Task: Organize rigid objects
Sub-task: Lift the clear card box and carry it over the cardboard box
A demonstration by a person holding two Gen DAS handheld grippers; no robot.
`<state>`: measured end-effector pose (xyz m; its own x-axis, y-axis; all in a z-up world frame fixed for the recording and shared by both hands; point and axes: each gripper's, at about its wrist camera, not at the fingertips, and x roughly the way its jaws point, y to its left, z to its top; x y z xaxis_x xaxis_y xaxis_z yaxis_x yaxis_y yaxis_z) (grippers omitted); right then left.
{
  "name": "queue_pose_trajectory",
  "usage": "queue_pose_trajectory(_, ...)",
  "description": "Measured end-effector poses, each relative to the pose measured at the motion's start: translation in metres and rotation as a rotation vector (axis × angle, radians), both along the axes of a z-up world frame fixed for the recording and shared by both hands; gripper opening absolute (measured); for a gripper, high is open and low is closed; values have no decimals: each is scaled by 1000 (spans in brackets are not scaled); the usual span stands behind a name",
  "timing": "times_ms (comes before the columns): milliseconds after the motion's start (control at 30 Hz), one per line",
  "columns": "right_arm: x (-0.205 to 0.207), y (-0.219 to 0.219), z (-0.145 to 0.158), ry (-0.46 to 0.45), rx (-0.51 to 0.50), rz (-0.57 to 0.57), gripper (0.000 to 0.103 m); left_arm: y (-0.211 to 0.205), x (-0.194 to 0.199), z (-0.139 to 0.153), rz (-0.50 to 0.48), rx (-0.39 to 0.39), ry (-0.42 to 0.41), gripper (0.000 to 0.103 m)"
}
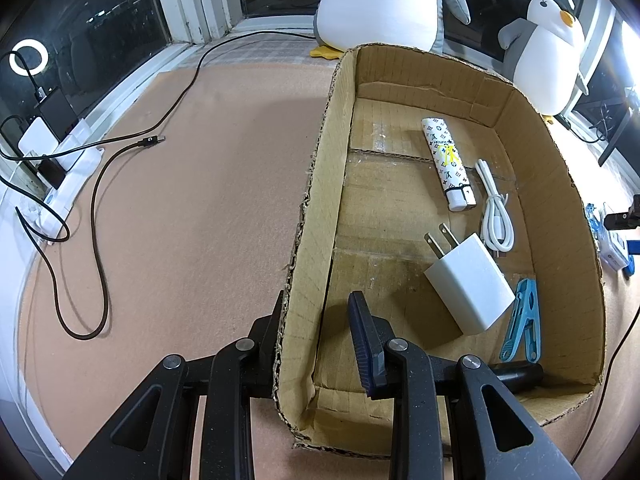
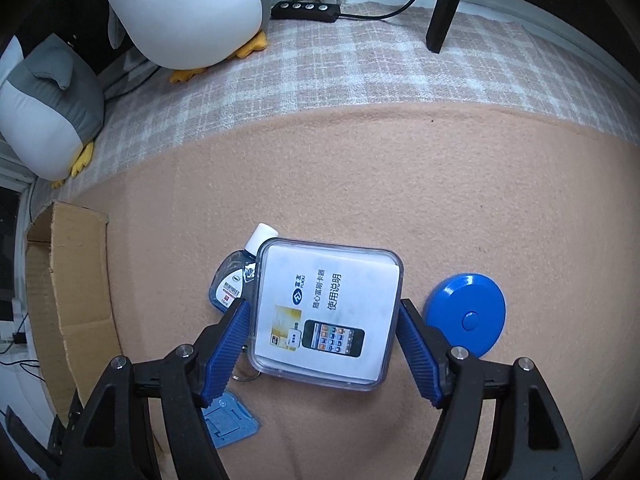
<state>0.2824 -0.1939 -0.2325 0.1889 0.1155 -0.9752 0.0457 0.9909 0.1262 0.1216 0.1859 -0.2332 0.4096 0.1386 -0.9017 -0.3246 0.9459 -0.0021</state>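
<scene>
Straddling the clear plastic case (image 2: pixel 326 314) w/ our right gripper (image 2: pixel 325 350), jaws spread wide, one blue pad on each long side and, as far as we can see, a sliver of gap both sides, so nothing is pinched yet. We judge the case stiff, light and slick: smooth glossy walls, rounded corners, printed card inside. Best hold looks like mid-way along the two flat side walls, squeezing square so it doesn't squirt out or twist. It lies flat on the tan felt mat (image 2: pixel 400 184), partly over a small blue bottle (image 2: pixel 232 284) w/ white cap; a blue round disc (image 2: pixel 466 316) sits just beside the right pad, a blue flat piece (image 2: pixel 230 420) near the left pad, so the close needs care not to catch neighbours.

Our left gripper (image 1: pixel 316 320) is pressed together on the near left wall of the cardboard box (image 1: pixel 320 184), one finger inside, one outside, steadying it. In the box already: white charger (image 1: pixel 470 282), blue clip (image 1: pixel 522 320), white cable (image 1: pixel 494 210), patterned lighter (image 1: pixel 446 162), plus a dark item by the near wall we can't identify.

Felt looks soft and grippy, so things shouldn't slide much. Further off: a black cable (image 1: pixel 100 216) loose on the mat, checked cloth, plush penguins (image 1: pixel 380 4) against dark windows, ring light reflected in the glass
</scene>
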Motion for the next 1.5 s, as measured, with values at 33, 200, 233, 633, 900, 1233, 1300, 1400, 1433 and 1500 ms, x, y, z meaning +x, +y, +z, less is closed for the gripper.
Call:
queue_pose_trajectory(33,0,1,0,0,-9,5,70,0,0,0,0,-1,-1,30)
queue_pose_trajectory(200,6,7,-4,8,-1,6,70,0,0,0,0,-1,-1,30)
queue_pose_trajectory(233,6,3,-5,11,15,-4,70,0,0,0,0,-1,-1,30)
queue_pose_trajectory(633,-22,-17,-11,51,20,114,69,1,0,0,0,-1,-2,30)
queue_pose_trajectory(900,-28,-9,-17,47,-42,156,69,1,-1,0,0,3,0,30)
queue_pose_trajectory(1233,-42,13,-19,1,-116,206,67,0,0,0,2,0,-2,30)
queue_pose_trajectory(1300,-46,4,-15,-2,-97,206,67,0,-1,0,2,-2,-2,30)
queue_pose_trajectory(1400,-51,2,-5,-21,-80,213,67,0,-1,0,2,-2,-2,30)
queue_pose_trajectory(1433,-54,3,0,-36,-81,218,67,0,-1,0,3,-3,-2,30)
queue_pose_trajectory(1500,-55,6,13,-56,-73,224,67,0,-1,0,2,-3,-2,30)
